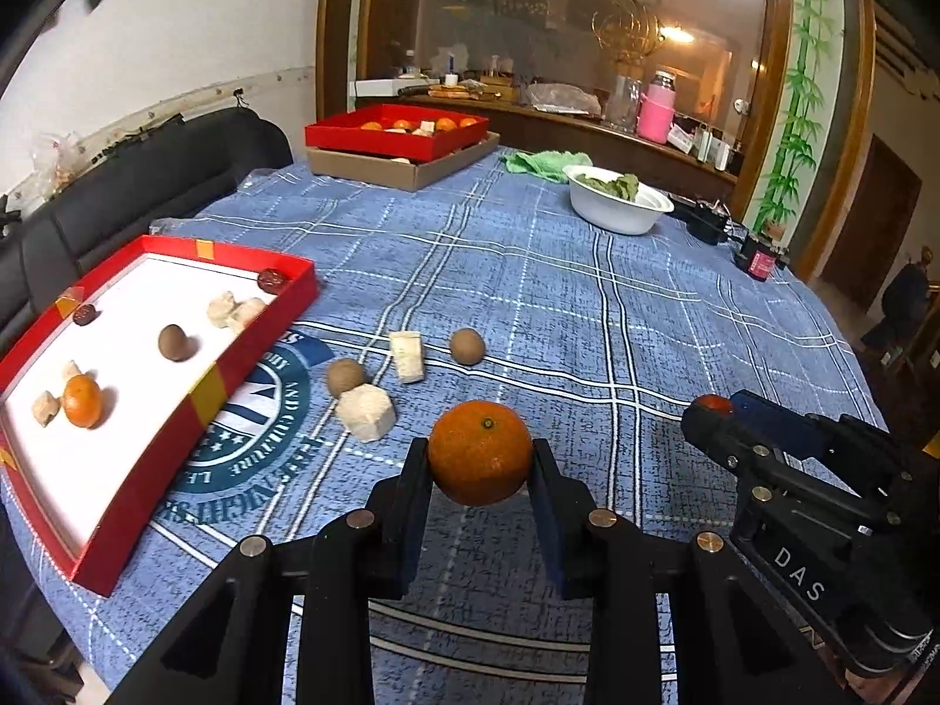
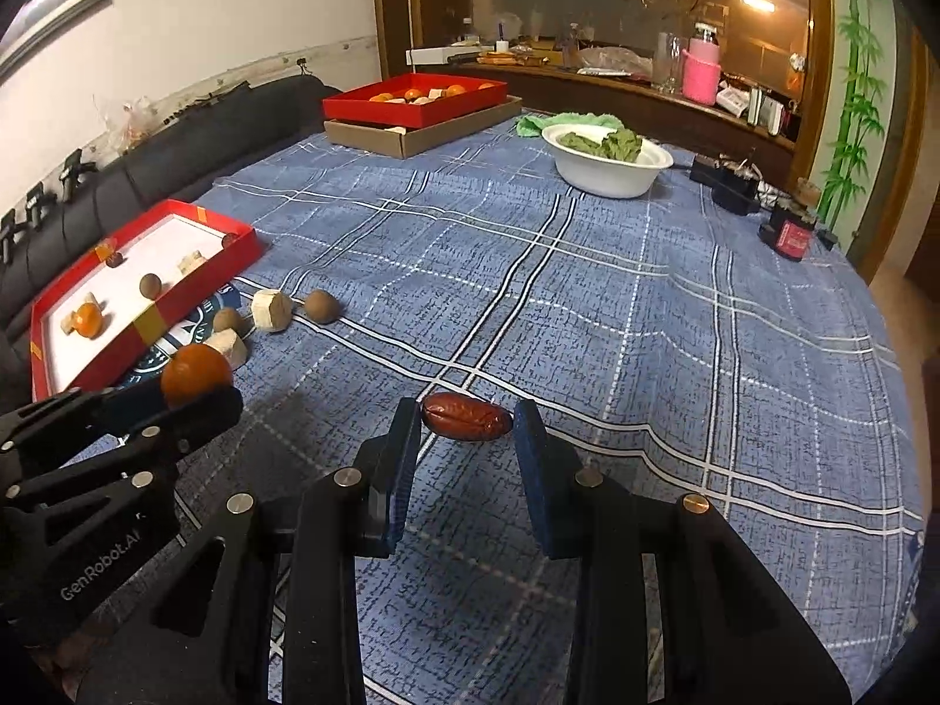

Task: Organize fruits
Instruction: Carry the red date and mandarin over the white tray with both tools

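Observation:
My left gripper (image 1: 480,452) is shut on an orange tangerine (image 1: 479,452) and holds it above the blue plaid tablecloth (image 1: 587,305); it also shows at the left of the right wrist view (image 2: 197,376). My right gripper (image 2: 467,417) is shut on a dark red jujube (image 2: 467,416); in the left wrist view only the jujube's red tip (image 1: 714,403) shows in it. A red tray with a white floor (image 1: 47,470) lies at the left and holds a tangerine (image 1: 82,401), a brown round fruit (image 1: 173,342), red jujubes and pale chunks. Brown round fruits (image 1: 467,345) and pale chunks (image 1: 367,411) lie loose beside it.
A second red tray (image 1: 399,144) with tangerines sits on a cardboard box (image 1: 352,167) at the far edge. A white bowl (image 1: 611,217) of green leaves and a green cloth (image 1: 537,163) stand far right. Black devices (image 2: 728,185) lie by the right edge. A dark sofa (image 1: 117,188) runs along the left.

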Action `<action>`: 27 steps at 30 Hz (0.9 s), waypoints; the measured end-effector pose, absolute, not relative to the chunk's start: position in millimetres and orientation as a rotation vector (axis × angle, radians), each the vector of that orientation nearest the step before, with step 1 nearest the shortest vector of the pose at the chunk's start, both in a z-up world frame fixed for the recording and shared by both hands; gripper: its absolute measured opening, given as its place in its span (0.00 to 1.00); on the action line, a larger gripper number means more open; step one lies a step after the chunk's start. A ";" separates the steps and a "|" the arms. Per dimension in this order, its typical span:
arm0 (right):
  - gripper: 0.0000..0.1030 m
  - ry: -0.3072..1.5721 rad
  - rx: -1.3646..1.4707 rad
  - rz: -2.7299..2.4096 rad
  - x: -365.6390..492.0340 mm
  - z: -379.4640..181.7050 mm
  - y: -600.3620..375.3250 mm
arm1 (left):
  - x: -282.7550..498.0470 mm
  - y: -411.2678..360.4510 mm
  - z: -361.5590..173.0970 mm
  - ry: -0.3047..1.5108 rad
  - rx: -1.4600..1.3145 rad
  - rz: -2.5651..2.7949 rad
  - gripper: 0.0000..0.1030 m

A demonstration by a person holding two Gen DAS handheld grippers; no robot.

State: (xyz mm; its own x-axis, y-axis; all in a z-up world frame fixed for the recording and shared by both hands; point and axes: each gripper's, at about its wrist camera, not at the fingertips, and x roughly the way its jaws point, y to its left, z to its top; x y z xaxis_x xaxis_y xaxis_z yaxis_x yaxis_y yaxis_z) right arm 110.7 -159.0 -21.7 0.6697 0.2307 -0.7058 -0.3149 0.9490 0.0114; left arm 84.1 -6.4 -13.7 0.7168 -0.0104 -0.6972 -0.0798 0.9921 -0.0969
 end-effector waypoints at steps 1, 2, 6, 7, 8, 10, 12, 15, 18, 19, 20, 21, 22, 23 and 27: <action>0.31 0.775 -0.119 0.305 109.8 -20.8 -157.0 | 82.9 -5.5 -13.0 0.769 -0.125 0.039 0.31; 0.31 0.770 -0.125 0.300 108.5 -19.5 -155.7 | 81.6 -4.3 -12.4 0.766 -0.126 0.043 0.31; 0.31 0.754 -0.157 0.279 103.6 -15.2 -151.1 | 78.3 -4.3 -10.2 0.755 -0.123 0.045 0.31; 0.31 0.751 -0.161 0.276 102.6 -14.2 -150.3 | 77.3 -4.4 -9.7 0.753 -0.123 0.044 0.31; 0.31 0.749 -0.163 0.272 102.0 -13.5 -149.6 | 76.7 -4.7 -9.2 0.752 -0.122 0.044 0.31; 0.31 0.744 -0.167 0.264 101.0 -11.6 -149.8 | 75.6 -5.2 -8.5 0.748 -0.121 0.044 0.31; 0.31 0.741 -0.172 0.259 99.4 -10.7 -148.7 | 74.1 -5.6 -8.3 0.745 -0.120 0.043 0.31; 0.31 0.736 -0.189 0.246 97.6 -8.9 -146.6 | 72.9 -6.0 -7.9 0.740 -0.119 0.043 0.31; 0.31 0.732 -0.205 0.240 96.4 -7.8 -144.2 | 72.5 -6.3 -7.6 0.739 -0.119 0.044 0.31; 0.31 0.730 -0.207 0.240 95.7 -7.3 -143.6 | 71.8 -6.4 -7.3 0.737 -0.119 0.046 0.31; 0.31 0.729 -0.209 0.239 95.3 -6.9 -143.1 | 71.2 -6.6 -6.9 0.735 -0.117 0.048 0.31; 0.31 0.728 -0.215 0.236 94.8 -6.6 -142.3 | 70.7 -6.9 -6.3 0.732 -0.116 0.048 0.30; 0.31 0.726 -0.219 0.234 94.5 -6.4 -141.8 | 70.2 -7.0 -5.7 0.731 -0.115 0.049 0.31; 0.31 0.725 -0.221 0.235 94.1 -6.0 -141.1 | 69.7 -7.1 -5.4 0.729 -0.116 0.051 0.31; 0.30 0.715 -0.230 0.231 92.4 -3.9 -138.6 | 68.6 -6.4 -4.5 0.727 -0.114 0.051 0.31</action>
